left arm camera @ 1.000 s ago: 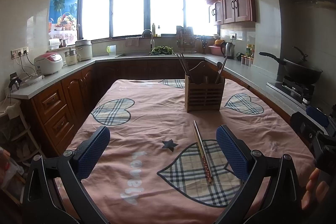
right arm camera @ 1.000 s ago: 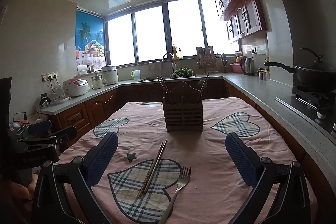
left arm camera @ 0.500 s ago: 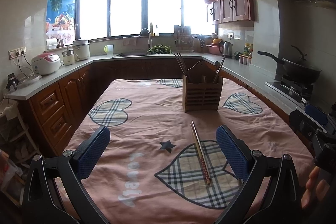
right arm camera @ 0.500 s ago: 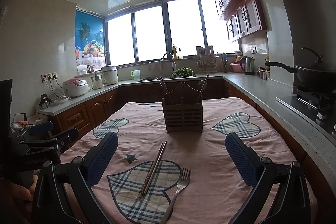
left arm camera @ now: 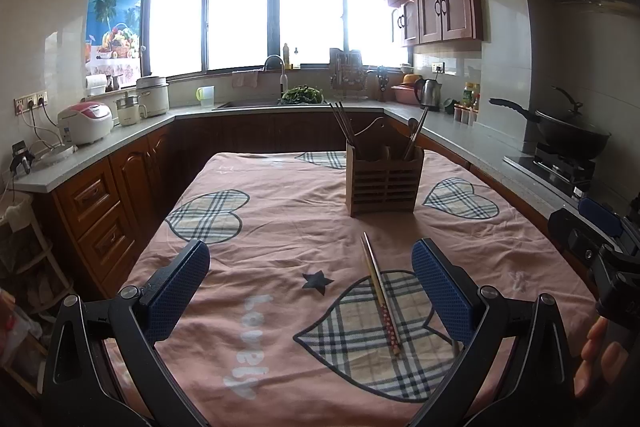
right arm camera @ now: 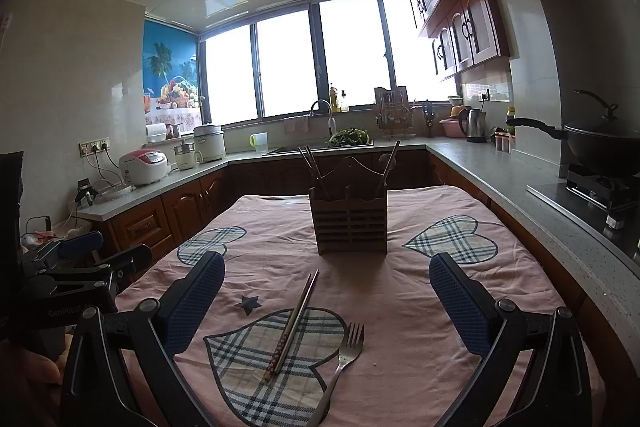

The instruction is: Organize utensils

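A pair of chopsticks (left arm camera: 381,295) (right arm camera: 293,323) lies on the pink tablecloth (left arm camera: 280,227) (right arm camera: 400,287), across a plaid heart. A metal fork (right arm camera: 342,359) rests just right of them in the right wrist view. Behind stands a wooden slatted utensil holder (left arm camera: 383,183) (right arm camera: 349,225) with several chopsticks and a spoon handle sticking up. My left gripper (left arm camera: 310,287) hovers open above the near table, chopsticks between its pads. My right gripper (right arm camera: 326,301) is open too, over the chopsticks and fork. Neither holds anything.
Counters wrap the table: rice cookers (left arm camera: 85,121) at left, a sink with greens (left arm camera: 302,95) at the back, a kettle (left arm camera: 430,93) and a wok on the stove (left arm camera: 568,135) at right. Wooden cabinets (left arm camera: 100,211) stand close on the left.
The left wrist view has shifted slightly, with the holder and chopsticks sliding a little left in the frame. The right gripper has stayed nearly still. Both stay open.
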`<state>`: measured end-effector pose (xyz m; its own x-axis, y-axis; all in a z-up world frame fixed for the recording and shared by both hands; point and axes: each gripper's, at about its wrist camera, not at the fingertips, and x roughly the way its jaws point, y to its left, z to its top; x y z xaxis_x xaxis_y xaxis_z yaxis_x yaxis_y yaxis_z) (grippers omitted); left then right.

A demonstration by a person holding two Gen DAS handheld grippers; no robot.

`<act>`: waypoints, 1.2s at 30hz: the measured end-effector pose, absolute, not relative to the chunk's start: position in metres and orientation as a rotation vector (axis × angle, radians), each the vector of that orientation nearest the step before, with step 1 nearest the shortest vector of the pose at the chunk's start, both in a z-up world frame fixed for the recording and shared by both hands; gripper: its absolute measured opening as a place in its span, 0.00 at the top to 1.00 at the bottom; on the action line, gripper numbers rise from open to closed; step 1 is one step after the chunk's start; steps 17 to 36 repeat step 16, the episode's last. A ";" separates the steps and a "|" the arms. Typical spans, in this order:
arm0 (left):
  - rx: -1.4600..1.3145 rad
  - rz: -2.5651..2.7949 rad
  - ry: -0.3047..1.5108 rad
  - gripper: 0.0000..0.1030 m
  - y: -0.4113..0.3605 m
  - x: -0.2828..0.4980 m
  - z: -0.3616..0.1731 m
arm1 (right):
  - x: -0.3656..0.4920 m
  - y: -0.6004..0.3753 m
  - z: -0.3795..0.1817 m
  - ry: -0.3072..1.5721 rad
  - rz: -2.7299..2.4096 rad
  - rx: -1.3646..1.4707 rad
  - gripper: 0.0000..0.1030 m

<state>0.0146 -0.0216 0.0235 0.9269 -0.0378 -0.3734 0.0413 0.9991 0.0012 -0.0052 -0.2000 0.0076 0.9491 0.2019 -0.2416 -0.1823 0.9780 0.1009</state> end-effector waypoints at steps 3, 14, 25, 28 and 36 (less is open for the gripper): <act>0.009 -0.042 0.386 0.00 -0.021 0.017 0.024 | -0.004 -0.200 0.008 0.256 0.196 0.078 0.00; 0.008 -0.065 0.396 0.00 -0.022 0.030 0.024 | 0.007 -0.199 0.011 0.268 0.186 0.079 0.00; 0.004 -0.074 0.396 0.00 -0.022 0.033 0.025 | 0.009 -0.199 0.012 0.270 0.183 0.077 0.00; 0.004 -0.074 0.396 0.00 -0.022 0.033 0.025 | 0.009 -0.199 0.012 0.270 0.183 0.077 0.00; 0.004 -0.074 0.396 0.00 -0.022 0.033 0.025 | 0.009 -0.199 0.012 0.270 0.183 0.077 0.00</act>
